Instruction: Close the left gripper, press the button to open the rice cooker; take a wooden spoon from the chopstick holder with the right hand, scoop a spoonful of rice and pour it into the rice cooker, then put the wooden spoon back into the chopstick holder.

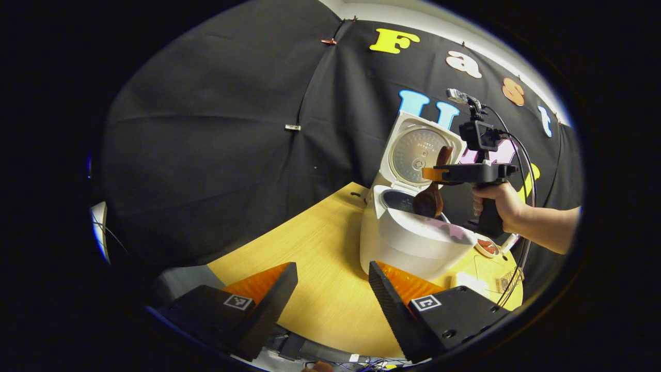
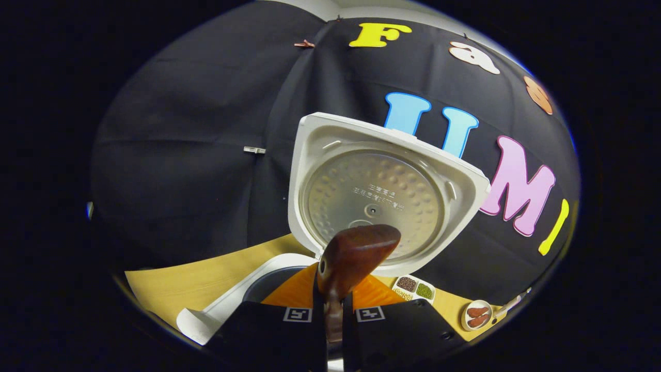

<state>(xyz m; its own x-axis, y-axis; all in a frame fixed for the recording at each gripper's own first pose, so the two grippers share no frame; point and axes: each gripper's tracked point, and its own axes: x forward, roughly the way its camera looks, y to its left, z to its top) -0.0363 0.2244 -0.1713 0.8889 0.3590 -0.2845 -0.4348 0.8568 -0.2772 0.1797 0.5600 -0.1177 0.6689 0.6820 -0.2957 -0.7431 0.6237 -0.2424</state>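
The white rice cooker stands on the wooden table with its lid swung up and open. A hand holds my right gripper above the pot, shut on the brown wooden spoon, whose bowl hangs down at the pot's opening. In the right gripper view the spoon rises between the fingers of that gripper, in front of the lid's metal inner plate, and the dark inner pot lies just below. My left gripper is open, low over the table and short of the cooker, holding nothing.
A divided dish of beans and a small round dish sit on the table to the right of the cooker. The round dish and a cable lie under the hand. Black cloth closes in the back.
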